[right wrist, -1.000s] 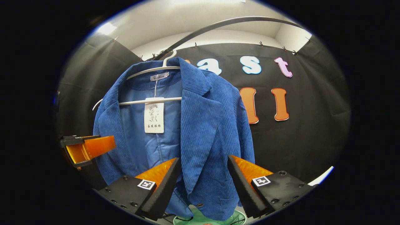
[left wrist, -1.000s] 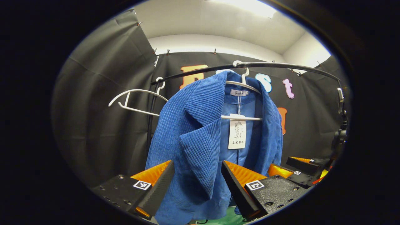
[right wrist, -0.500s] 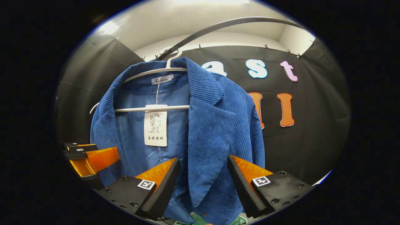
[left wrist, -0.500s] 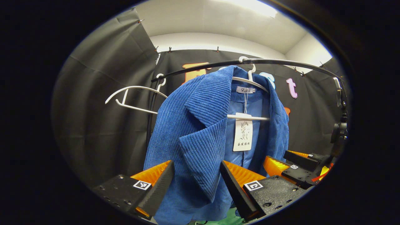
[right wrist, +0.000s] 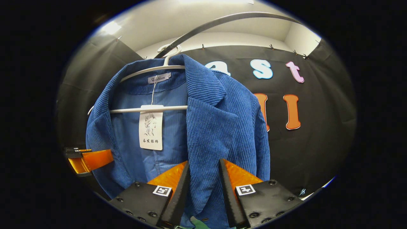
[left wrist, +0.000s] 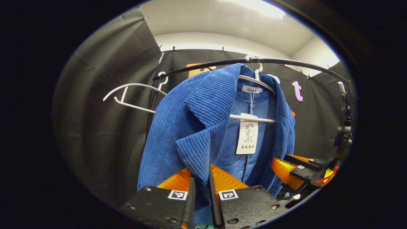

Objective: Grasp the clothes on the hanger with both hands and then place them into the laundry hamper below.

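Where fingers point(left wrist: 191, 194) pinch, jacket point(left wrist: 194, 127) lapel tip hidden.

A staged recording booth rather than a lived-in room: black cloth point(left wrist: 105, 105) is pinned up as walls beneath a plain white ceiling point(left wrist: 222, 22). A curved black clothes rail point(left wrist: 286, 62) carries white plastic hangers point(left wrist: 127, 95) and a tagged blue corduroy jacket point(right wrist: 216, 127).

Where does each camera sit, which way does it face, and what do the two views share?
Left gripper view: rides on the left gripper, looking up at the blue jacket; its fingers pinch the lapel; the right gripper shows lower right.
Right gripper view: rides on the right gripper, facing the jacket's other lapel; its fingers straddle it, closing in; the left gripper shows at the left edge.
Shared: jacket, white hanger, paper tag, black rail.
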Demonstrator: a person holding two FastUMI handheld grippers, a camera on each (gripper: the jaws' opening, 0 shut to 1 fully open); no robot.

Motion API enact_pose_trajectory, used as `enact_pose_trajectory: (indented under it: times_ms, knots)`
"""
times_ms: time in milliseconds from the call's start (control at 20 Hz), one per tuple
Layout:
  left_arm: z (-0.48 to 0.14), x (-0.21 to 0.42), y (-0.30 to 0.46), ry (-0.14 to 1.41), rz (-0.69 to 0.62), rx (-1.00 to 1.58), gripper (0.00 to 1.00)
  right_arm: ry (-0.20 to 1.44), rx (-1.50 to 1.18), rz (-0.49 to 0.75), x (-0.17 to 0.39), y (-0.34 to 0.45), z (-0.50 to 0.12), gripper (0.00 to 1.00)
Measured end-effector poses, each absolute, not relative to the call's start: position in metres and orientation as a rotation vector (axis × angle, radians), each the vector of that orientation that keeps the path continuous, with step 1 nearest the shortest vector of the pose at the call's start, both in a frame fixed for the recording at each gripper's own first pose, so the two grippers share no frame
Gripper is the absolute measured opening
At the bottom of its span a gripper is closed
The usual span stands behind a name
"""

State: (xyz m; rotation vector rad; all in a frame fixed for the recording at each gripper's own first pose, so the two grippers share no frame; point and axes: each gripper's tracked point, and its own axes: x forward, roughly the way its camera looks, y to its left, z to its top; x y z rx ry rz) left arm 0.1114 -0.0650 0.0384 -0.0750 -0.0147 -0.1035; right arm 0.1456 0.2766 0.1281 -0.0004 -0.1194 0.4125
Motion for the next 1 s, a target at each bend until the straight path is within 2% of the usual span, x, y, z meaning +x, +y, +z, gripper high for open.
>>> enact_pose_trajectory:
  times_ms: [50,150,250,400,450,500,1000]
  knots:
    - [0.04,0.111,-0.068,-0.019,-0.126,-0.064,0.11,-0.125,0.005,0.417,0.148,0.276,0.129,0.47]
    - [0.044,0.106,-0.073,-0.041,-0.175,-0.043,0.06,-0.14,0.005,0.423,0.145,0.275,0.134,0.21]
    - [0.047,0.102,-0.071,-0.046,-0.178,-0.033,0.04,-0.157,0.011,0.408,0.15,0.269,0.138,0.25]
    - [0.052,0.101,-0.069,-0.06,-0.177,-0.016,0.03,-0.156,0.032,0.422,0.143,0.266,0.144,0.05]
    - [0.053,0.1,-0.067,-0.062,-0.174,-0.012,0.02,-0.151,0.038,0.422,0.144,0.263,0.145,0.04]
    - [0.055,0.098,-0.065,-0.065,-0.168,-0.006,0.02,-0.153,0.041,0.415,0.145,0.258,0.147,0.1]
    - [0.095,0.08,-0.022,-0.146,-0.076,-0.011,0.02,-0.292,0.063,0.271,0.132,0.186,0.206,0.11]
